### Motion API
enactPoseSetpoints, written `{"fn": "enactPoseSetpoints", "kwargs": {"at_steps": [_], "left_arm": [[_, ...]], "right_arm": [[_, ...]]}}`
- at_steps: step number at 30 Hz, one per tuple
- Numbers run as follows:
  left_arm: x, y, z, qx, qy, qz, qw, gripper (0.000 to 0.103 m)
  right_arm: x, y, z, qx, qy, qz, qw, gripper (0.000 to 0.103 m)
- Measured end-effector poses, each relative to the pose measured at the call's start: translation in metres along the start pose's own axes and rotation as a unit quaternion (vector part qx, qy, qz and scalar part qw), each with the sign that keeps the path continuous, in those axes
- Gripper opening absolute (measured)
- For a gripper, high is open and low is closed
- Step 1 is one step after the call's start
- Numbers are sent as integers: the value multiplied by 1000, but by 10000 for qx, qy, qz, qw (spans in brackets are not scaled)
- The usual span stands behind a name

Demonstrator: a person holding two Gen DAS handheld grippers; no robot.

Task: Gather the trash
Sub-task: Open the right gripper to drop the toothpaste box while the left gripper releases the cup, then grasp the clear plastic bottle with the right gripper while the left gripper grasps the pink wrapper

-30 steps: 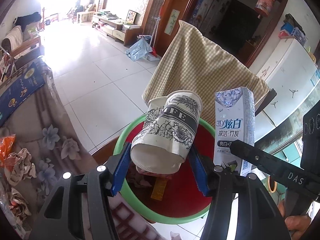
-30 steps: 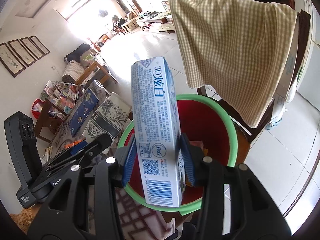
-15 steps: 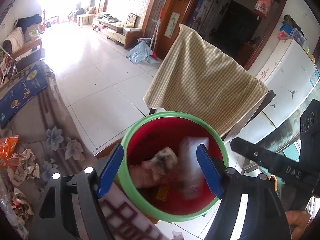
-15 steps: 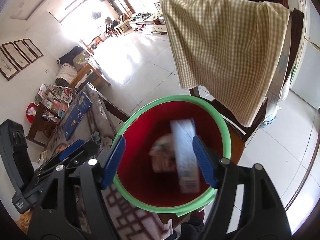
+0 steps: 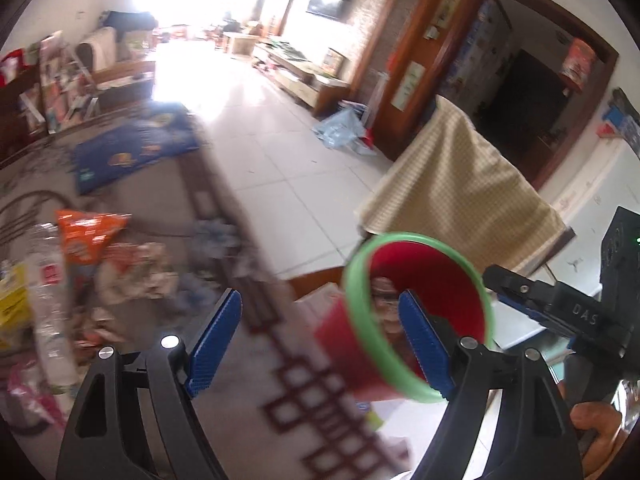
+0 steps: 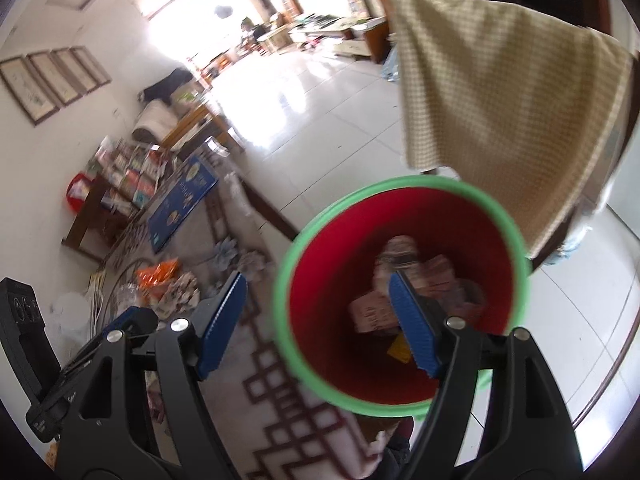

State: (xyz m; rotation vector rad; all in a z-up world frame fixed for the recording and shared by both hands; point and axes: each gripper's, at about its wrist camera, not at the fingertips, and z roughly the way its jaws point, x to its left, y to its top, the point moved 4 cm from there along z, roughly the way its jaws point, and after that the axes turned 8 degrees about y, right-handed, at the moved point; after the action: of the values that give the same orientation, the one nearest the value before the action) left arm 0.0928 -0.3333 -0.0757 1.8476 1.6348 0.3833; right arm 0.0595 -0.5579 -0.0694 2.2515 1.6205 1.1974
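A red bin with a green rim (image 6: 304,240) stands beside the table; it also shows in the left wrist view (image 5: 354,276). Inside it lie the paper cup (image 6: 400,252) and crumpled wrappers (image 6: 372,314). My left gripper (image 5: 320,344) is open and empty, over the table's edge, left of the bin. My right gripper (image 6: 316,324) is open and empty above the bin's left rim. On the table lie an orange snack bag (image 5: 90,234), crumpled paper (image 5: 140,270) and a clear plastic bottle (image 5: 50,292); the bag shows in the right wrist view (image 6: 158,274).
The table has a patterned cloth (image 5: 304,408). A chair draped with a checked cloth (image 6: 504,112) stands behind the bin. A blue box (image 5: 132,152) lies at the table's far end. A yellow packet (image 5: 12,308) is at the left edge.
Both grippers opened and dropped the paper cup and the toothpaste box into the bin. Both have since swung left, toward the table with its trash.
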Motion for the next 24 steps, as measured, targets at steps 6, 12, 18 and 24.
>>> {"fn": "enactPoseSetpoints", "kwargs": {"at_steps": [6, 12, 18, 24], "left_arm": [[97, -15, -19, -51, 711, -443, 9965, 78], [211, -63, -35, 279, 1408, -1357, 9803, 78], [285, -121, -14, 1215, 1309, -2065, 9620, 76], [305, -127, 5, 1540, 773, -1814, 9682, 29]], "right_arm": [[60, -18, 38, 421, 233, -432, 9979, 76], [119, -46, 71, 770, 384, -753, 9934, 76], [175, -81, 98, 1074, 434, -996, 9883, 79], [222, -113, 116, 1267, 441, -1193, 9838, 79]]}}
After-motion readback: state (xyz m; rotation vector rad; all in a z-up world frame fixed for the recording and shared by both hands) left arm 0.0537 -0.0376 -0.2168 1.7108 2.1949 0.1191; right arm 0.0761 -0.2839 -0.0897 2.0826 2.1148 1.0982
